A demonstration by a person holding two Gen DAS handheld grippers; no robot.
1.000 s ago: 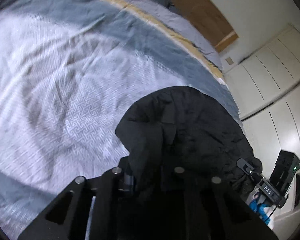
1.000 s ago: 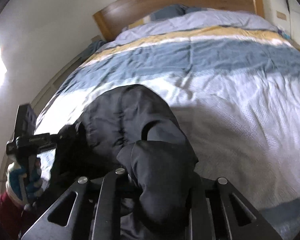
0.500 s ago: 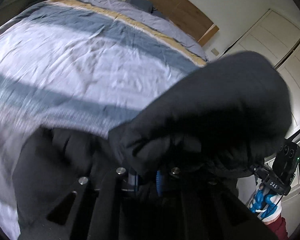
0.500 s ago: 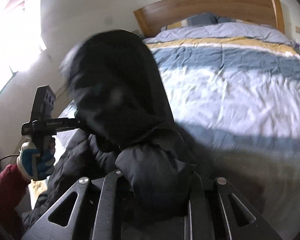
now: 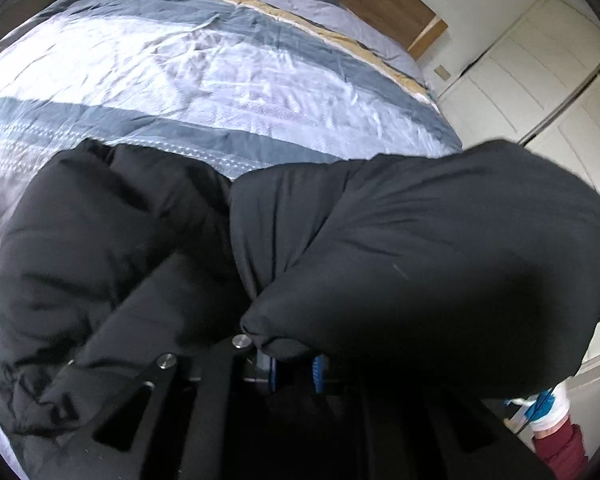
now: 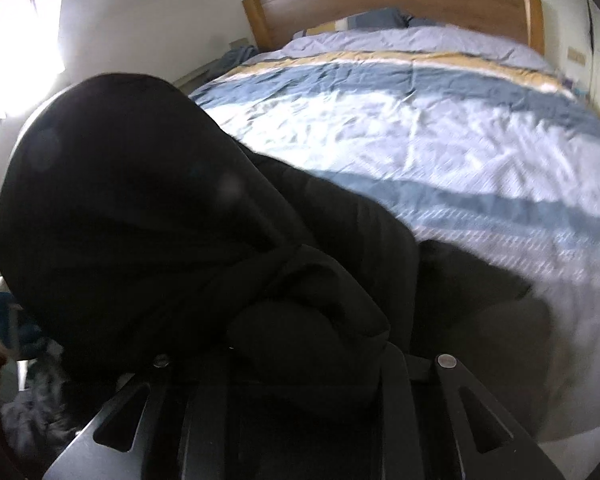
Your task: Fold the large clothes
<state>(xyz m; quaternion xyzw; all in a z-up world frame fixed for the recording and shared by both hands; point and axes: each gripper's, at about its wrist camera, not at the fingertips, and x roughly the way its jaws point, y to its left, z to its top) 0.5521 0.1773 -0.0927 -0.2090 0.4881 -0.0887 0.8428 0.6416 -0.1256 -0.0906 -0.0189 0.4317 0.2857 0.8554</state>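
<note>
A large black padded jacket (image 5: 420, 272) fills the lower half of both views, bunched and lifted over the near edge of the bed. My left gripper (image 5: 294, 364) is shut on a fold of it; the blue finger pads (image 5: 319, 372) show just under the cloth. My right gripper (image 6: 300, 360) is shut on another thick fold of the jacket (image 6: 148, 232), and its fingertips are hidden by the cloth. Part of the jacket (image 5: 100, 248) hangs down to the left onto the bedding.
The bed (image 5: 228, 72) with a striped blue, white and yellow duvet stretches ahead to a wooden headboard (image 6: 400, 4). White wardrobe doors (image 5: 540, 92) stand to the right. A bright window (image 6: 16, 40) is at the left.
Both grippers have lifted the jacket and drawn it back toward the near edge of the bed. The cloth now hides each gripper from the other's view.
</note>
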